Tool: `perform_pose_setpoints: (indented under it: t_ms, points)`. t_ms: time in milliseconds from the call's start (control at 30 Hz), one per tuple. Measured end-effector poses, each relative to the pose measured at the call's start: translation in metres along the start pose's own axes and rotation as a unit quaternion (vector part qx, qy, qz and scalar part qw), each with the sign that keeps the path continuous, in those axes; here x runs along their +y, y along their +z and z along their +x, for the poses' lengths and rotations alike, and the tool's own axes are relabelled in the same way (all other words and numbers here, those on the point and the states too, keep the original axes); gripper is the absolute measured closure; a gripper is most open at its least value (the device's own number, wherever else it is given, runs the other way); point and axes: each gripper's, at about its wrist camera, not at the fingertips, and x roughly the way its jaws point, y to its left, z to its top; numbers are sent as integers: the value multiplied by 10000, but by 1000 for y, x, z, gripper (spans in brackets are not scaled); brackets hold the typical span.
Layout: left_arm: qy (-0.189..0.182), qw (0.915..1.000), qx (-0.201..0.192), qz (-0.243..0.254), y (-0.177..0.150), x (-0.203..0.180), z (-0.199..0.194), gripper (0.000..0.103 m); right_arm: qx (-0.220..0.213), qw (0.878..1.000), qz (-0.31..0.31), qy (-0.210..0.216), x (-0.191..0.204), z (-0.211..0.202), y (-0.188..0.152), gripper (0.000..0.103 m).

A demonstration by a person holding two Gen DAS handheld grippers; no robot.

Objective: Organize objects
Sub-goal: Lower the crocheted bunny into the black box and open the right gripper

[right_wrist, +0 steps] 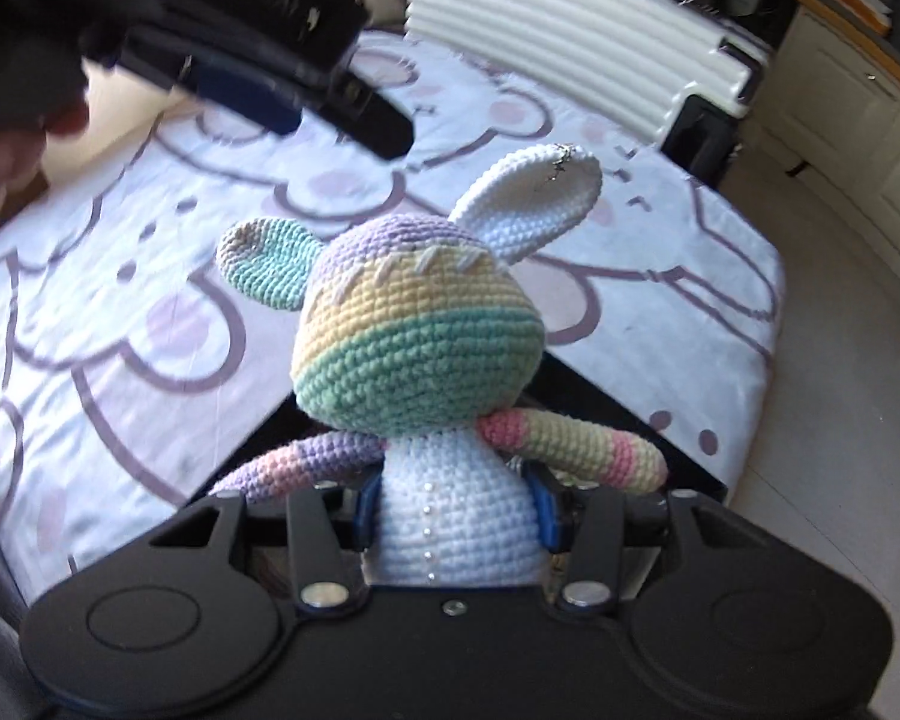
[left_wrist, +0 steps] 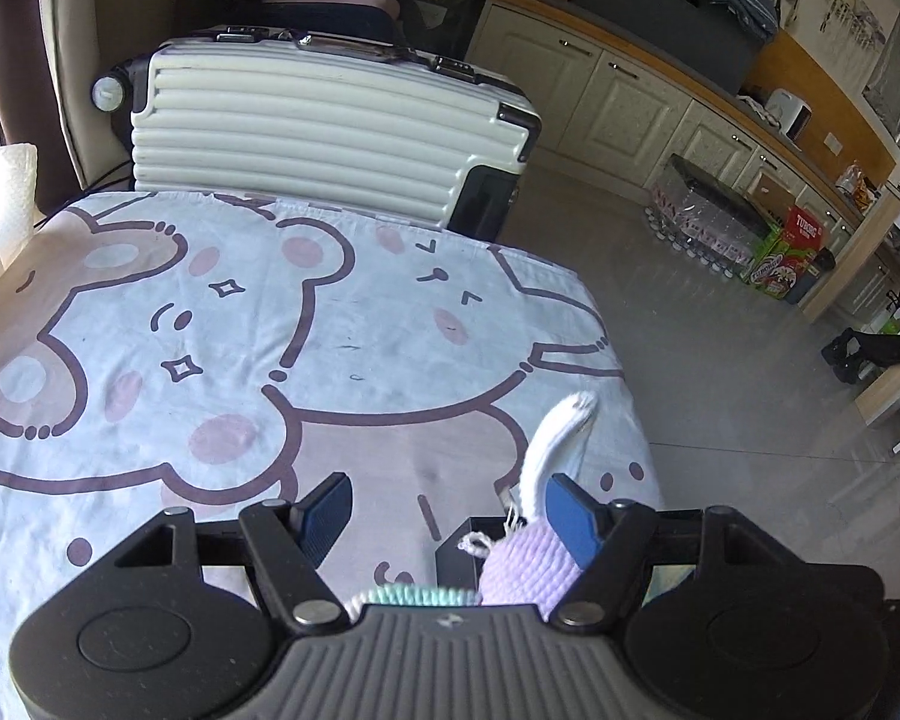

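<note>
So the crocheted bunny doll (right_wrist: 417, 360) is sitting upright over a black box (right_wrist: 606, 414) on the tabletop (right_wrist: 120, 312), right gripper (right_wrist: 456, 516) jaws clamping its white torso, probably for lowering in. Left gripper (left_wrist: 450, 516) is hovering just above the doll, jaws apart.

doll (right_wrist: 417, 354): crocheted yarn, knobbly, matt, pastel stripes | tablecloth (left_wrist: 342, 324): thin printed cloth, matt, lightly creased | suitcase (left_wrist: 306, 132): ribbed hard plastic, slight sheen, metal-look corners | right gripper (right_wrist: 456, 516): matt black plastic, bright metal rivets | left gripper (left_wrist: 450, 510): blue smooth pads | floor (left_wrist: 720, 360): smooth grey tile, dull gloss
</note>
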Motion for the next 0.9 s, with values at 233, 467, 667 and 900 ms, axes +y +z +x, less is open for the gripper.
perform_pose_setpoints:
  t_ms: [233, 467, 667, 900]
  points:
    - [-34, 9997, 134, 178, -2, -3, 6, 31, 436, 9970, 301, -568, -13, 5, -9, 25]
    - [-77, 9995, 174, 268, -4, -6, 7, 31, 162, 9959, 709, -534, -31, -20, -8, 42]
    - [-107, 9991, 232, 333, -6, -9, 7, 31, 219, 9936, 1066, -288, -39, -23, -10, 58]
    - [-68, 9985, 269, 480, -7, -15, 4, 31, 70, 9839, 1767, -271, -45, -32, -12, 58]
